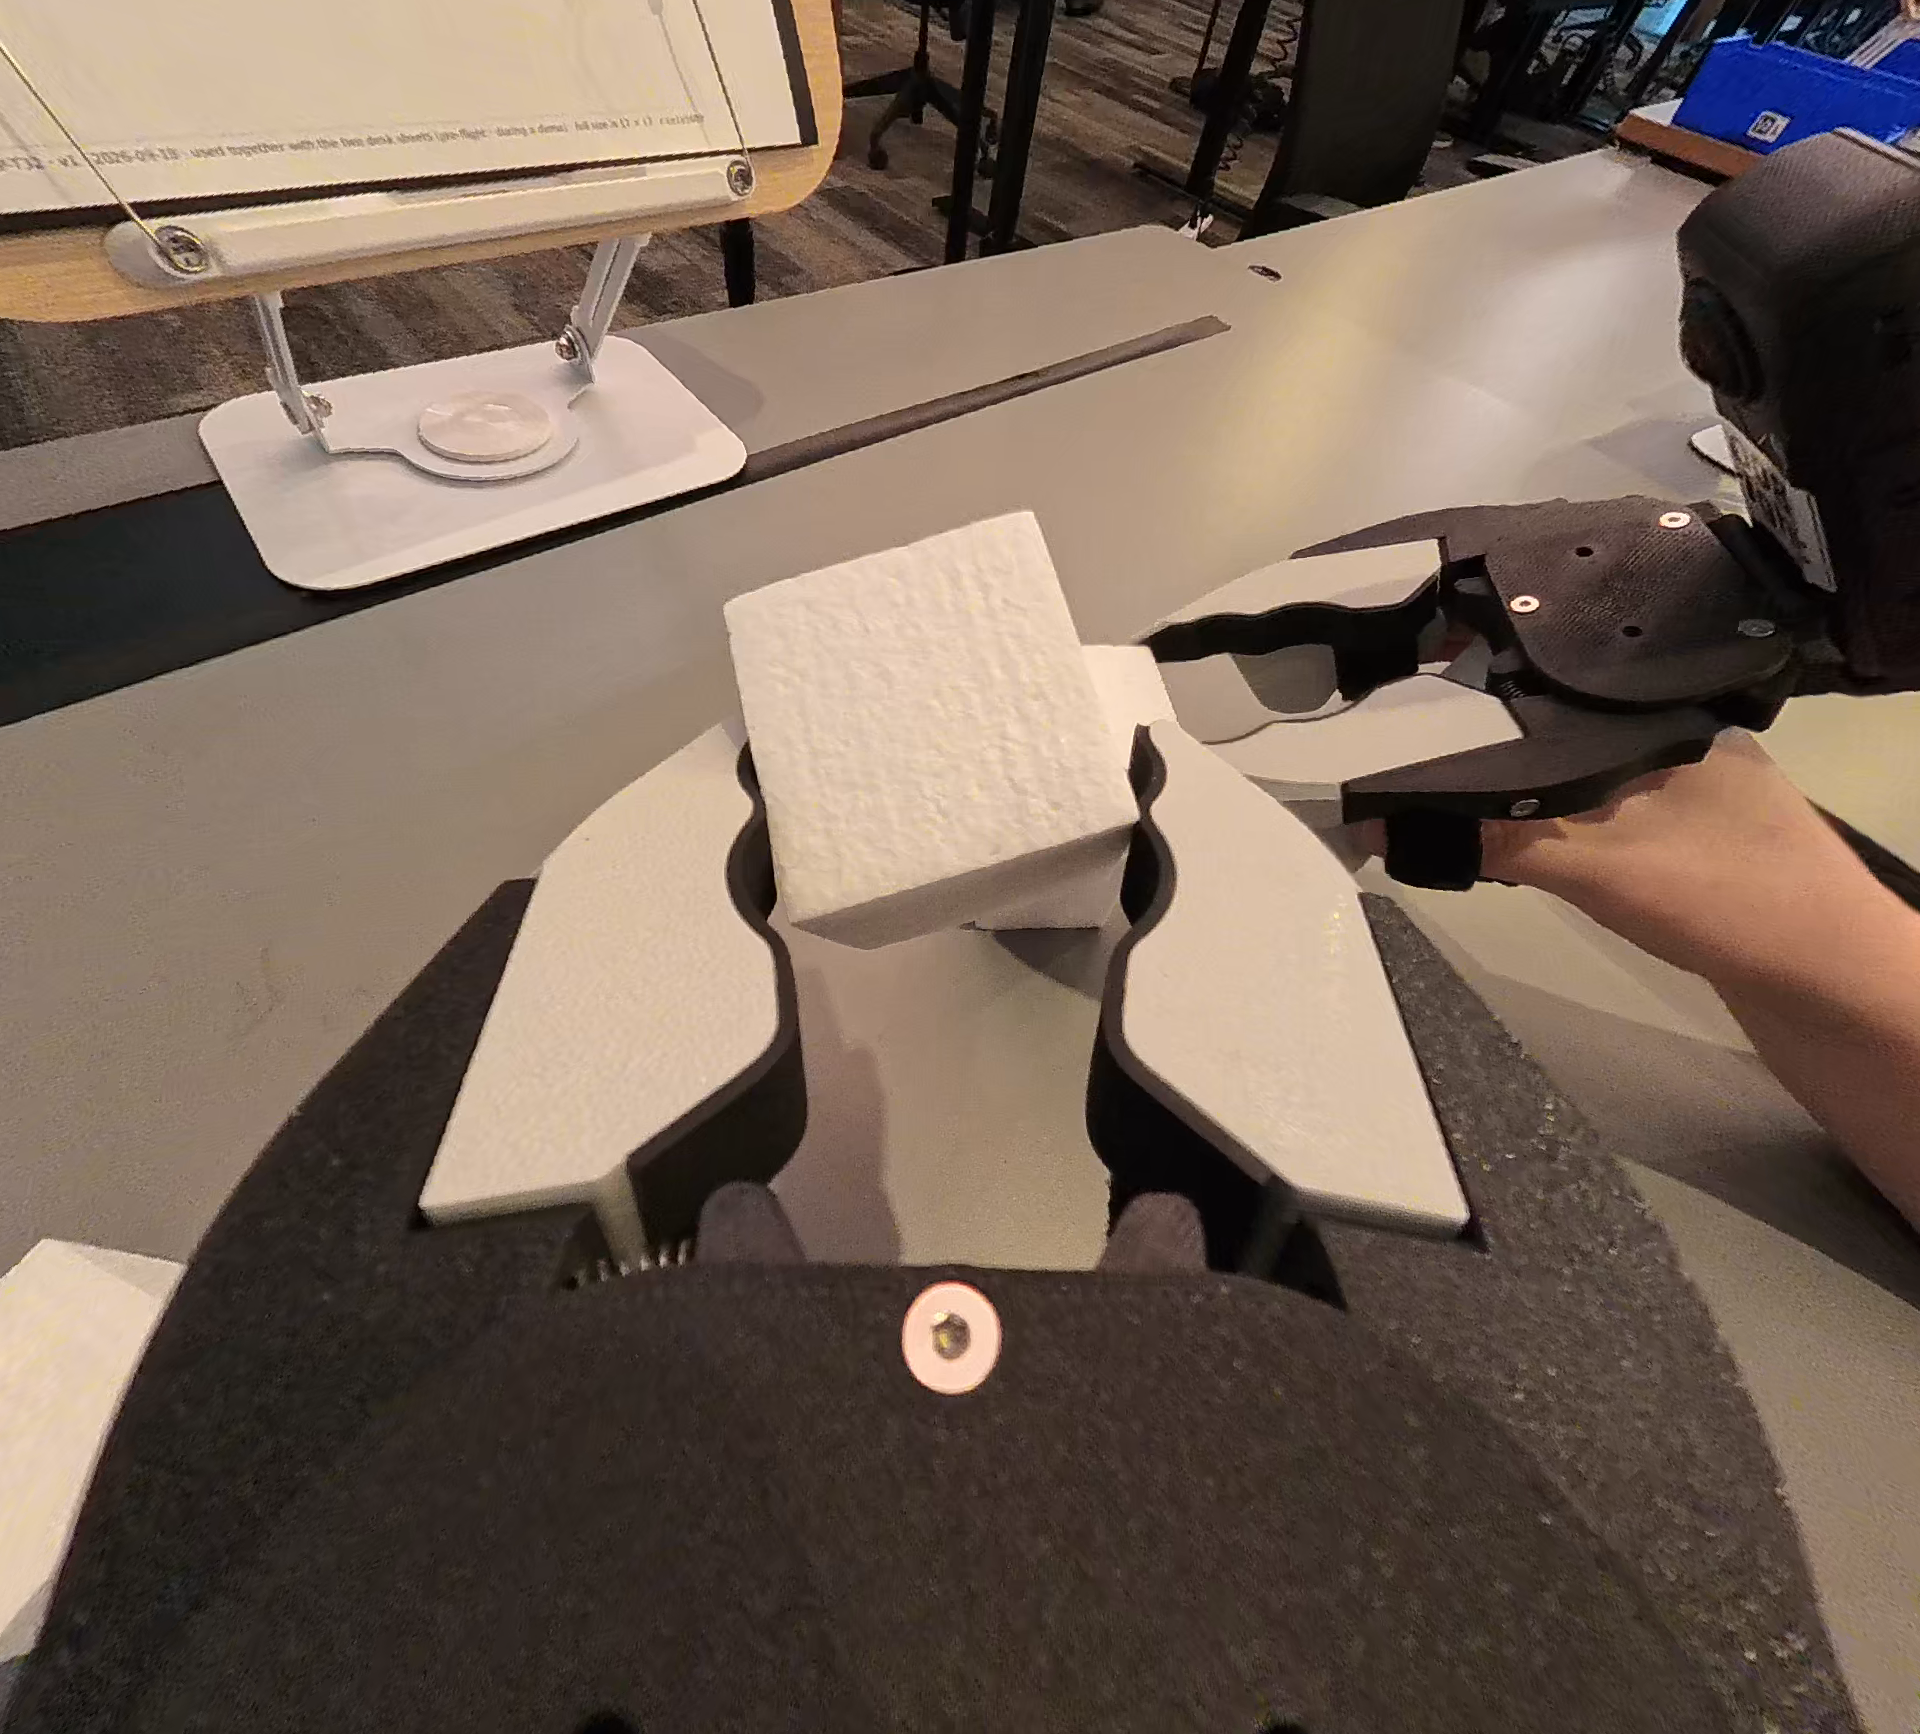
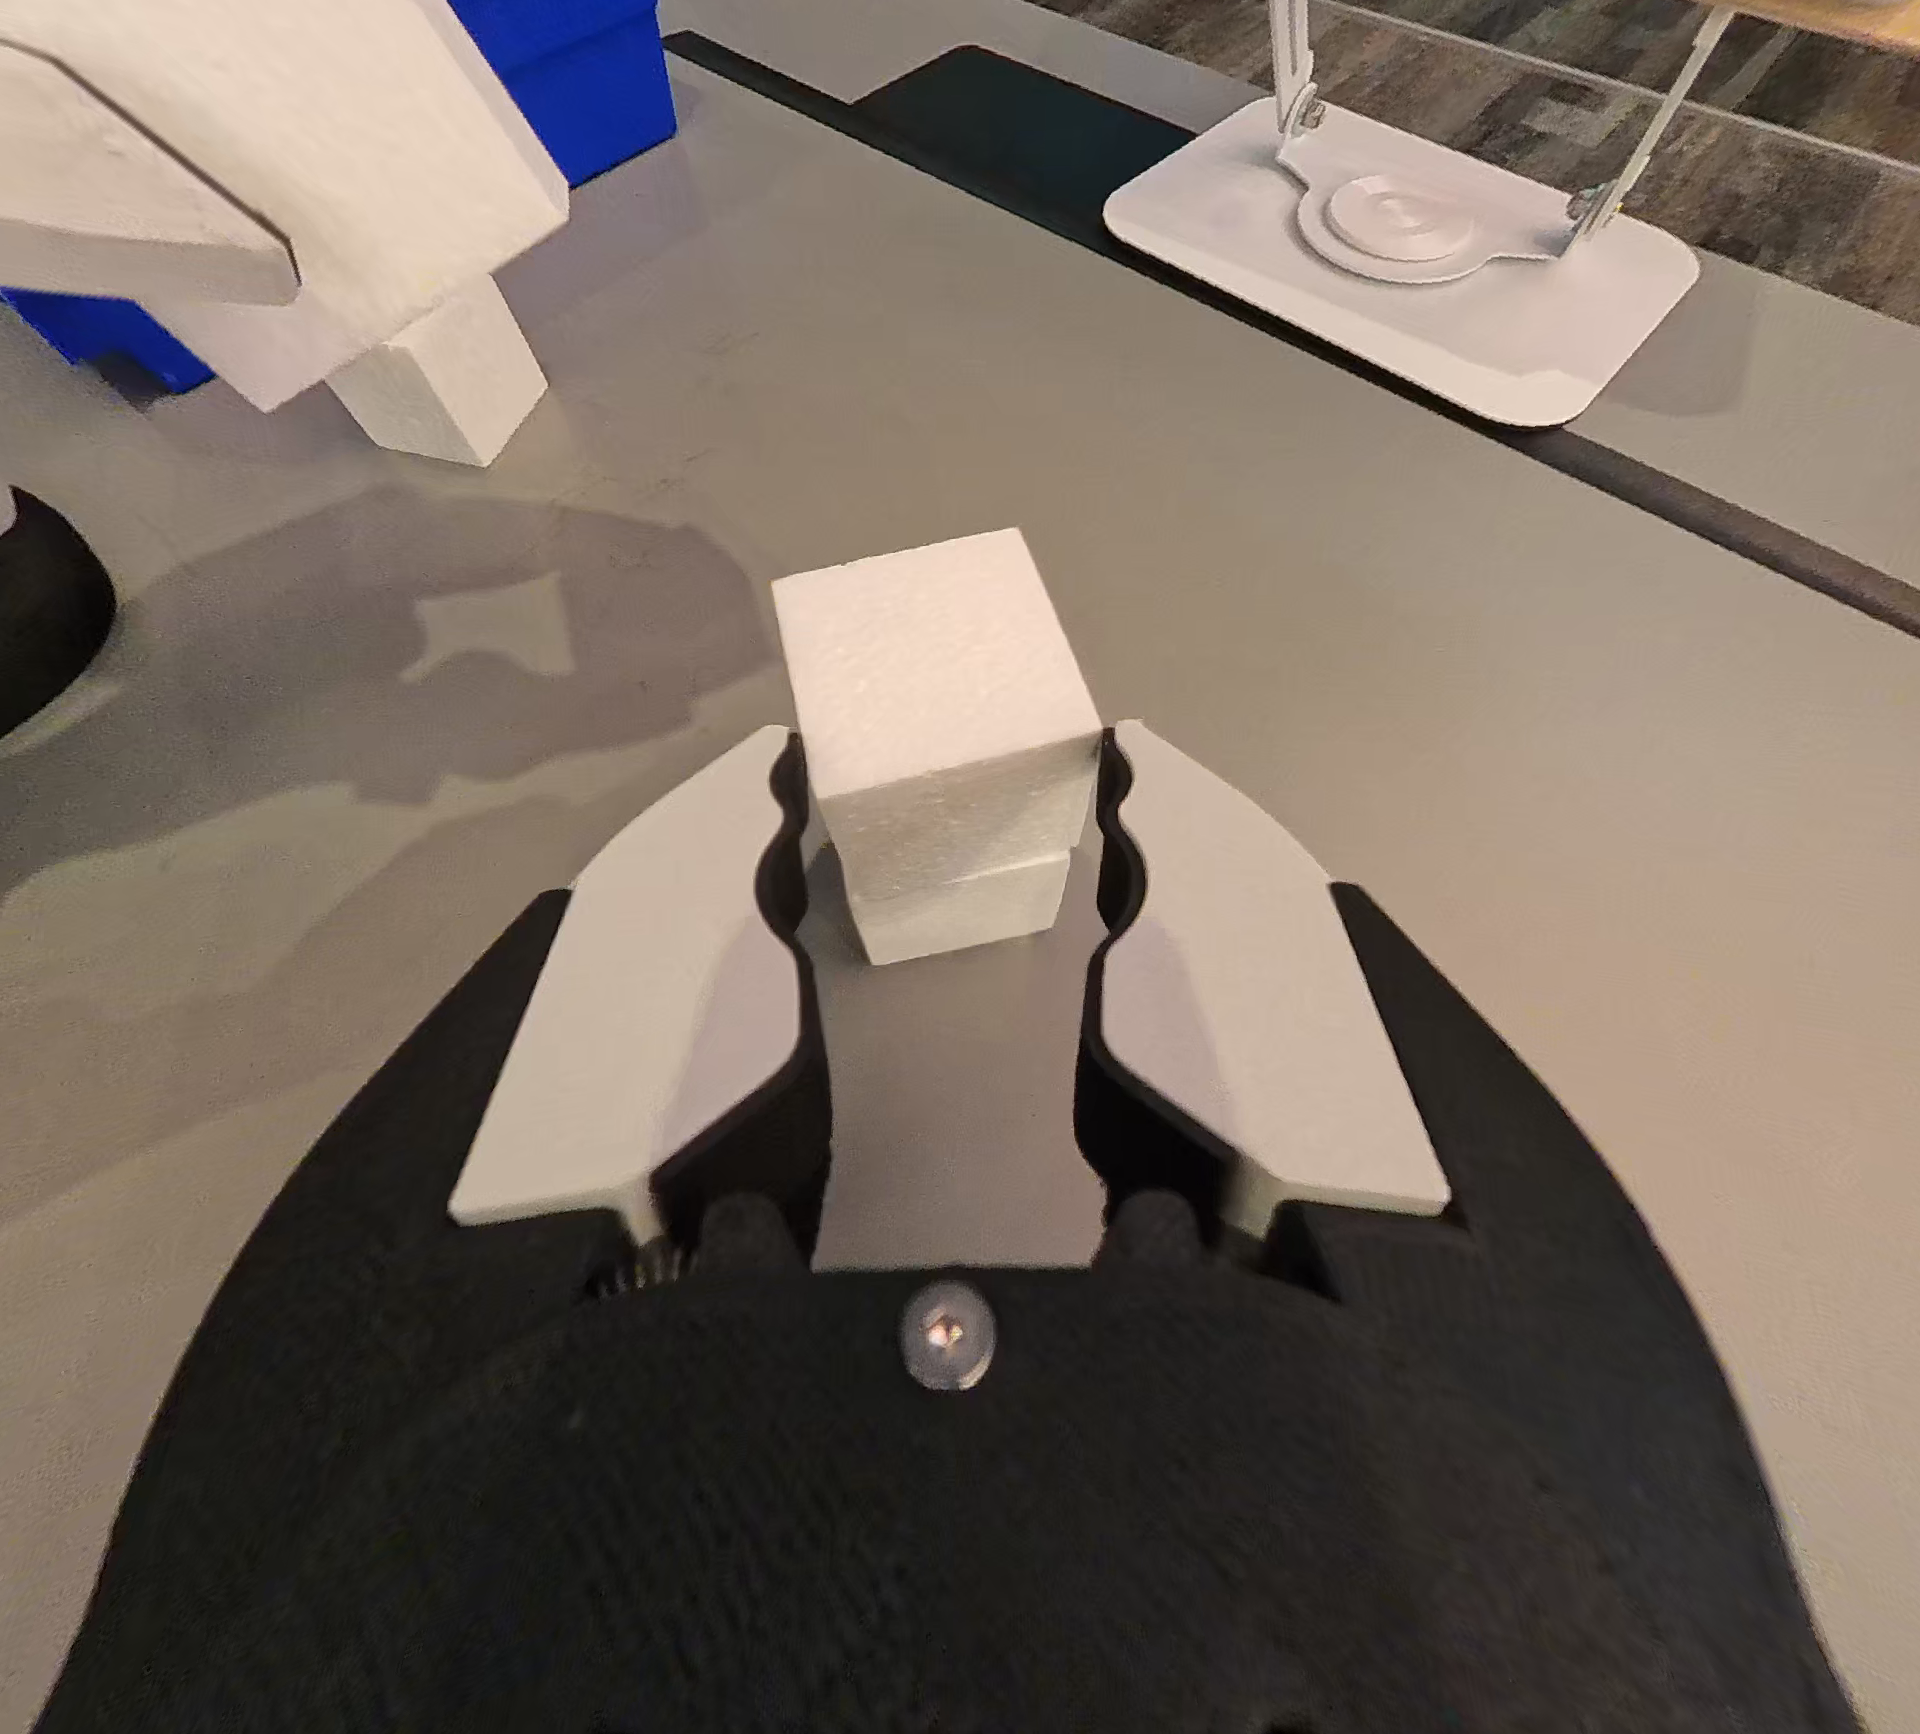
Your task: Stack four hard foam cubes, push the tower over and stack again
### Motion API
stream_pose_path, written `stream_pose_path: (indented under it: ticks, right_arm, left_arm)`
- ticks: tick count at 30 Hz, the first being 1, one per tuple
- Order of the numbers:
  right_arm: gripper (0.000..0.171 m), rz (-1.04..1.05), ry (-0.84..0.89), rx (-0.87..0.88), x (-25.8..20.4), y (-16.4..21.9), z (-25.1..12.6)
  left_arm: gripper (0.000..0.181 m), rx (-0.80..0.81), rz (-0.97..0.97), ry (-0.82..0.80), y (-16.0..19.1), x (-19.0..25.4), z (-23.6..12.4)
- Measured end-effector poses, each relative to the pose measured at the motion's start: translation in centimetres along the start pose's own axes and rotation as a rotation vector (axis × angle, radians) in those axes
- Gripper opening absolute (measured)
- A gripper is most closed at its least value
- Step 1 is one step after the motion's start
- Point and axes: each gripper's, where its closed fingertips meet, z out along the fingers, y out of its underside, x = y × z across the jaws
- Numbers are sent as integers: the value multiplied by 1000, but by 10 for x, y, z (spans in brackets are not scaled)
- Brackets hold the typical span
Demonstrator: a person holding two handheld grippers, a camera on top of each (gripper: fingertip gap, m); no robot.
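- Pinching a tilted white foam cube [image 1: 914,728], left tongs [image 1: 940,754] hold it above the grey bench [image 1: 312,853].
- Right tongs [image 2: 948,754], spread, flank a two-cube stack [image 2: 940,749].

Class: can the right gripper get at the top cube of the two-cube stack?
Probably yes: the right gripper flanks the top cube with its fingertips, nothing between; the left gripper, holding another cube, is aside.
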Motion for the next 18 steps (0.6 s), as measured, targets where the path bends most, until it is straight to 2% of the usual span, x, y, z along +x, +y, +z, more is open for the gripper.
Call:
stream_pose_path:
  ticks: [2,6,9,12,18]
  right_arm:
    - [64,7,-18,2,2,-2,-4]
    - [67,2,-65,15,23,-14,-34]
    - [66,42,25,139,72,-27,-67]
    - [60,162,125,242,121,-23,-91]
    - [57,303,230,238,165,0,-106]
  left_arm:
    - [66,-9,-1,6,0,1,2]
    - [66,-84,3,0,1,7,17]
    - [65,-146,14,-56,4,14,36]
    - [65,-188,46,-45,6,34,56]
    - [65,-290,119,-79,19,46,76]
